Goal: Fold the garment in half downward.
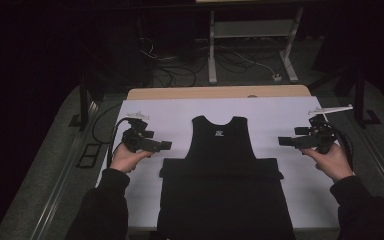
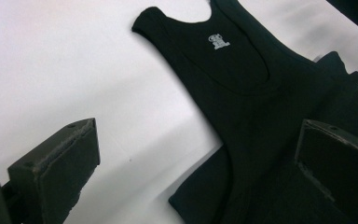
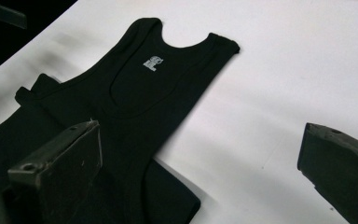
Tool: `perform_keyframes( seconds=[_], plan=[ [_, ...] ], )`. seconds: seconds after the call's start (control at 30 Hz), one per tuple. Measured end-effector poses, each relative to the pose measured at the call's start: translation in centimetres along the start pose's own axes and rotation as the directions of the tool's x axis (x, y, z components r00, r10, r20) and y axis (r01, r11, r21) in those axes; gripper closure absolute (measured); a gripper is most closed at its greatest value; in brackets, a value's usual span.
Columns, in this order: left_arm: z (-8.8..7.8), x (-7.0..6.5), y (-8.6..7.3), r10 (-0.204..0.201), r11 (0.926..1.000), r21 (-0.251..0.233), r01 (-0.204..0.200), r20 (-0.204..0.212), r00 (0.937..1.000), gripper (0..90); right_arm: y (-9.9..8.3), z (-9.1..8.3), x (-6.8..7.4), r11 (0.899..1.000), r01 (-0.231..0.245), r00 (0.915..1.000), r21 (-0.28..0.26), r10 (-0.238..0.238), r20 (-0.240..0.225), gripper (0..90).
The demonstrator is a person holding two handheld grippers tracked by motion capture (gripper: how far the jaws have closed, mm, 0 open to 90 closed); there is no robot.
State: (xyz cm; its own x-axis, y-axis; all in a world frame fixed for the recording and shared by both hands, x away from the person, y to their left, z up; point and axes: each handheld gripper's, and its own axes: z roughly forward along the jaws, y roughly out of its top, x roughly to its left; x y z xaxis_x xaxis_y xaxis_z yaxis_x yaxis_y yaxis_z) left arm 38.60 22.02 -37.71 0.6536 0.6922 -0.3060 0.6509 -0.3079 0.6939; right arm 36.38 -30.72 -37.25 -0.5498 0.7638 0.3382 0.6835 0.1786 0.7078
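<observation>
A black tank top [image 1: 222,142] with a small white neck label lies flat on the white sheet [image 1: 170,115], its neck toward the far edge. Its lower part meets a wider black fold of cloth [image 1: 221,169] that runs down over the table's front edge. My left gripper [image 1: 166,145] hovers open just left of the top, its jaws pointing at it. My right gripper [image 1: 283,141] hovers open just right of it. In the left gripper view the tank top [image 2: 242,93] lies beyond the wide-apart jaws, as does the tank top [image 3: 135,93] in the right gripper view. Neither gripper holds anything.
The sheet leaves a strip of wooden tabletop [image 1: 215,92] bare at the far edge. Beyond it stand a white desk frame [image 1: 212,55] and loose cables [image 1: 170,75] on the floor. Bare sheet lies on both sides of the garment.
</observation>
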Motion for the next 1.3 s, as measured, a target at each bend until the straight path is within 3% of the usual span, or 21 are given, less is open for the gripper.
perform_keyframes(
  seconds=[0.13, 0.5, 0.97, 1.13, 1.3],
  plan=[
    [0.1, 0.3, 0.6, 0.014, 0.9997, 0.021, -0.014, -0.002, 0.9999, 0.0, 0.7, 0.1, -0.1, 1.0, 0.007, 1.0, 0.0, -0.007, 0.001, 0.0],
    [0.5, 0.4, 2.6, 0.026, 0.9994, 0.022, -0.026, 0.004, 0.9997, 0.0, 2.5, 0.6, -0.2, 1.0, 0.02, 0.9998, 0.009, -0.02, -0.001, 0.0],
    [2.4, 0.7, 4.0, 0.031, 0.9993, 0.02, -0.031, 0.009, 0.9995, 0.0, 3.6, 1.9, -1.4, 1.0, -0.001, 0.9999, 0.003, 0.001, 0.016, 0.0],
    [3.3, 1.0, 4.4, 0.052, 0.9972, 0.053, -0.052, 0.006, 0.9986, 0.0, 4.4, 2.6, -1.6, 1.0, 0.0, 0.9997, 0.019, 0.0, 0.023, 0.0],
    [4.0, 1.2, 4.6, 0.043, 0.9975, 0.056, -0.043, 0.002, 0.9991, 0.0, 5.0, 3.2, -1.5, 1.0, 0.003, 0.9997, 0.027, -0.004, 0.025, 0.0]
  ],
)
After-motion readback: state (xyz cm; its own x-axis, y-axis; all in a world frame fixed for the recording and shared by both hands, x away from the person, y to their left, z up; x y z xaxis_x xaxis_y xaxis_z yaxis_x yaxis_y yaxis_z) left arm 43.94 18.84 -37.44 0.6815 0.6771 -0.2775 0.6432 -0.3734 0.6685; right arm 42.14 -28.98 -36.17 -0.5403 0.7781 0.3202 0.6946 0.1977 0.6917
